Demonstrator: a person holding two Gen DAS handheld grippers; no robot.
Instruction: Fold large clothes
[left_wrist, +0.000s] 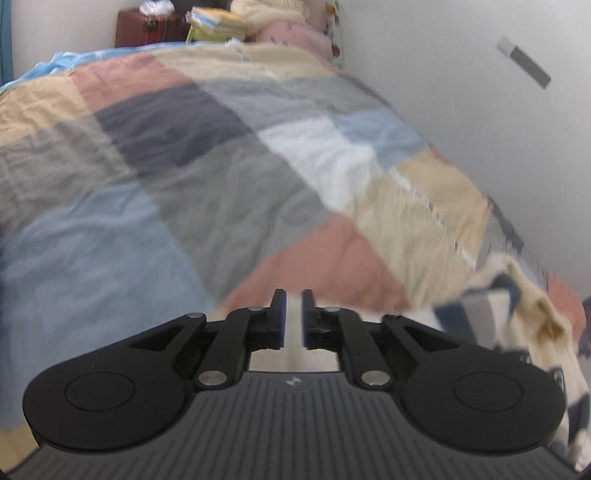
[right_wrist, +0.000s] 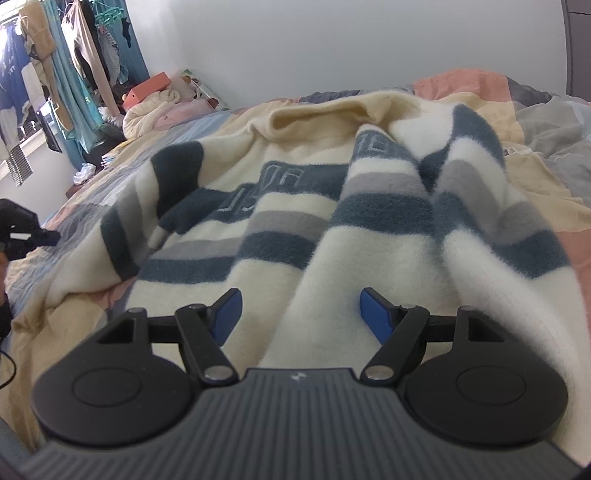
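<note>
A large fluffy sweater (right_wrist: 295, 206), cream with dark blue and grey stripes, lies rumpled on the bed in the right wrist view. My right gripper (right_wrist: 301, 308) hovers low over its near hem, jaws wide apart, and a raised fold of the cream fabric runs between the blue pads (right_wrist: 373, 310) without being pinched. In the left wrist view the same sweater (left_wrist: 517, 314) shows only at the lower right. My left gripper (left_wrist: 293, 314) points over the patchwork quilt (left_wrist: 184, 177), its jaws a narrow slit apart with nothing between them.
The quilt (right_wrist: 546, 122) covers the whole bed. A white wall (left_wrist: 461, 92) runs along the bed's right side. Pillows and folded linens (left_wrist: 229, 22) are piled at the far end. Hanging clothes (right_wrist: 74, 55) fill the left background.
</note>
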